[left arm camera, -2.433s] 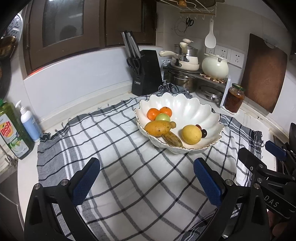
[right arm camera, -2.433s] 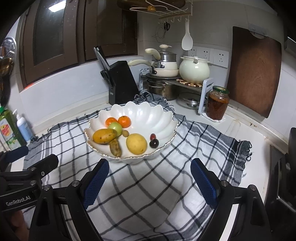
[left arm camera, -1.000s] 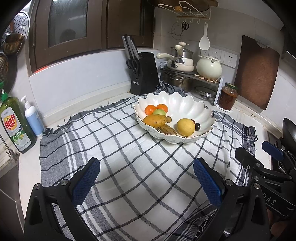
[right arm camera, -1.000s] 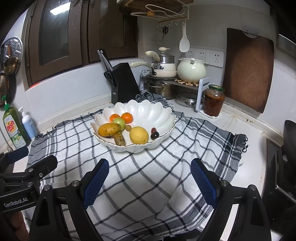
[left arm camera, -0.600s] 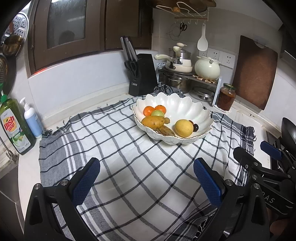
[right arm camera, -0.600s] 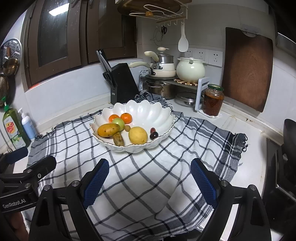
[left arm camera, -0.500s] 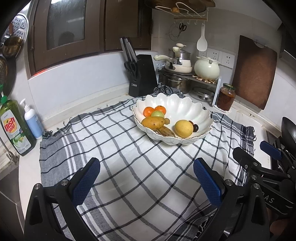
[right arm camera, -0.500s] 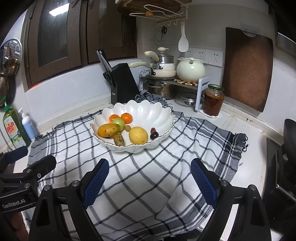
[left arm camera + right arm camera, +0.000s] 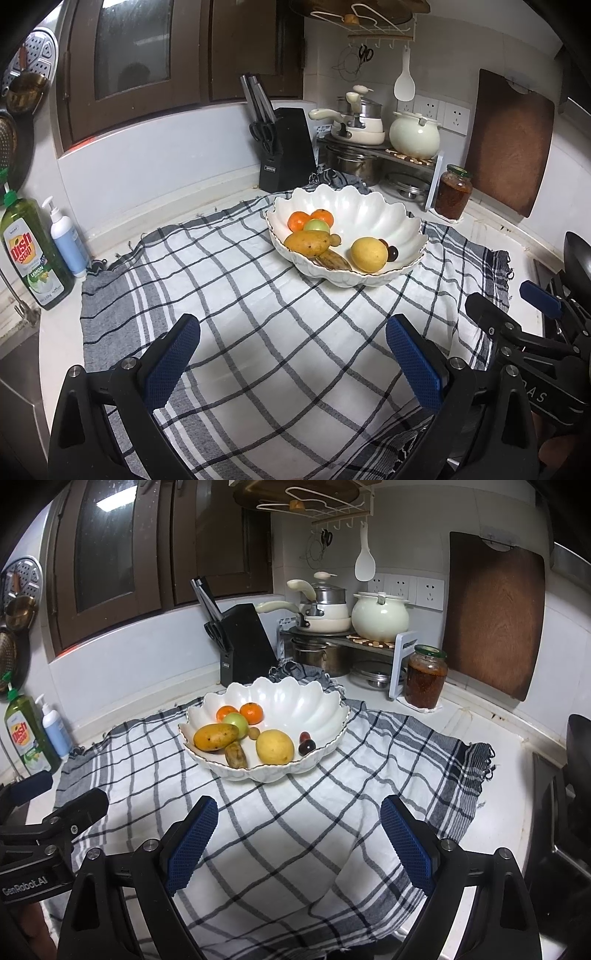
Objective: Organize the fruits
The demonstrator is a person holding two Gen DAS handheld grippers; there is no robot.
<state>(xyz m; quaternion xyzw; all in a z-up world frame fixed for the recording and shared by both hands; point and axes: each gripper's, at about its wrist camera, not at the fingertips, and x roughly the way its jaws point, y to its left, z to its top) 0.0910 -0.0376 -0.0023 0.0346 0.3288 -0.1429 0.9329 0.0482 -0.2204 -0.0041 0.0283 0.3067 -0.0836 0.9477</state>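
My left gripper (image 9: 291, 354) hangs over the checked cloth (image 9: 258, 332) with its jaws wide apart and nothing between them, and my right gripper (image 9: 299, 834) is the same, spread and empty. The bowl (image 9: 317, 705) sits on the cloth at 12 o'clock from the right gripper and about 1 o'clock from the left, well apart from both. All the fruit I can see lies in it: a mango (image 9: 216, 736) at the bowl's 9 o'clock, two tangerines (image 9: 252, 713) and a green fruit (image 9: 236, 720) behind it, a lemon (image 9: 275, 746) near the front rim, a brownish fruit (image 9: 235, 755) beside it, and dark grapes (image 9: 307, 745) at 3 o'clock. No fruit lies loose on the cloth or the tabletop (image 9: 491, 746), so I judge the gathering is done or nearly so; if anything is left, it is tidying inside the bowl, which would call for carrying one gripper forward over the rim and coming down on a single fruit without jostling its neighbours. For writing: the green bottle (image 9: 31, 254) at my far left reads "dish soap" and "LEMON", the knife block (image 9: 286, 147) has a small label too small to read, and the left gripper's body shows "GenRobot.AI" in the right view.
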